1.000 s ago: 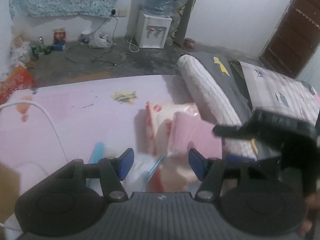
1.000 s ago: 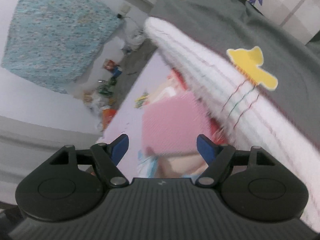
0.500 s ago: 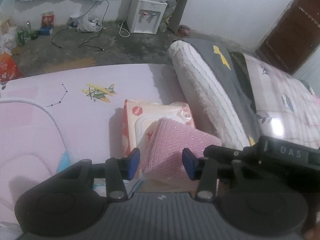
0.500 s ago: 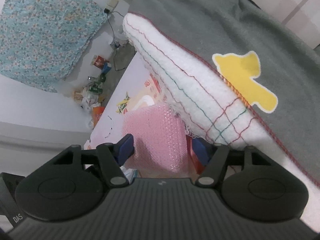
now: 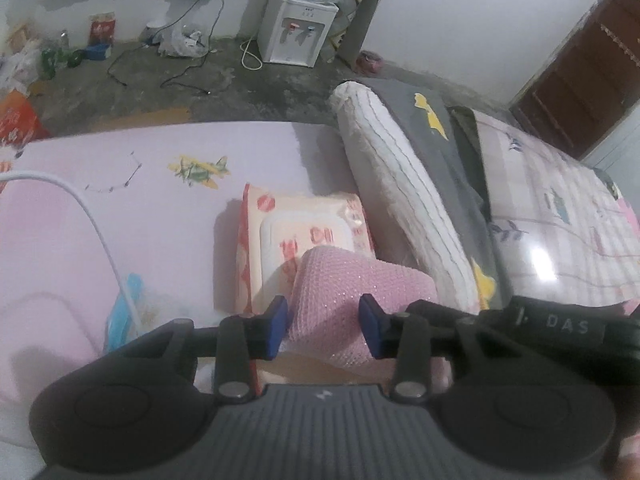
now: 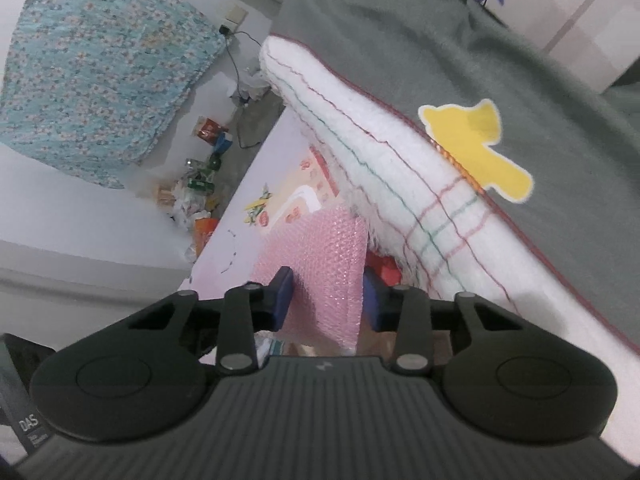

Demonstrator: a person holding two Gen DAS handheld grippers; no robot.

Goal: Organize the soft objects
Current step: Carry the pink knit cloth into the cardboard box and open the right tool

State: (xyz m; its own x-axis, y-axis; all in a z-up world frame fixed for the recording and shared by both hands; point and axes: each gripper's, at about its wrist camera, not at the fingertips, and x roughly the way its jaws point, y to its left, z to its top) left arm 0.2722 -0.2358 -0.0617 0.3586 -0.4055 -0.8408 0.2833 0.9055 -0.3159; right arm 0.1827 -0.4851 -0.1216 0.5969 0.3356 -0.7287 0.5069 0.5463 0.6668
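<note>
I am holding both tools on one item: a pink bubble-wrap pad [image 5: 352, 280]. The left gripper [image 5: 323, 326] is closing; its blue pads [image 5: 276, 324] are standing either side of the pad's near edge, pressing it. The right gripper [image 6: 326, 298] is likewise closing, with the same pad [image 6: 320, 264] pinched between its blue pads [image 6: 282, 296]; the far pad is partly hidden behind the pink material.

The left view is showing what the right cannot. Beyond the pad, ahead of the left fingers, a wet-wipes pack [image 5: 304, 236] is lying flat on the pink sheet [image 5: 120, 208], and the bubble wrap is overlapping its near corner. To the left of the left fingers a white cable [image 5: 96, 232] is curving across the sheet. To the right, the other tool's black body, marked DAS, is entering the frame. Farther off, a water dispenser [image 5: 296, 32] is standing on the floor by the wall.

The right view is showing the folded blanket [image 6: 400, 184] far closer: white fleece with red and green stitched lines, grey outer face with yellow patches [image 6: 476, 148], lying just right of the right fingers and touching the pad's far edge. It is also showing something red [image 6: 384, 268] under the blanket's edge, too hidden to identify. A floral cloth [image 6: 92, 72] is hanging on the wall to the left.
</note>
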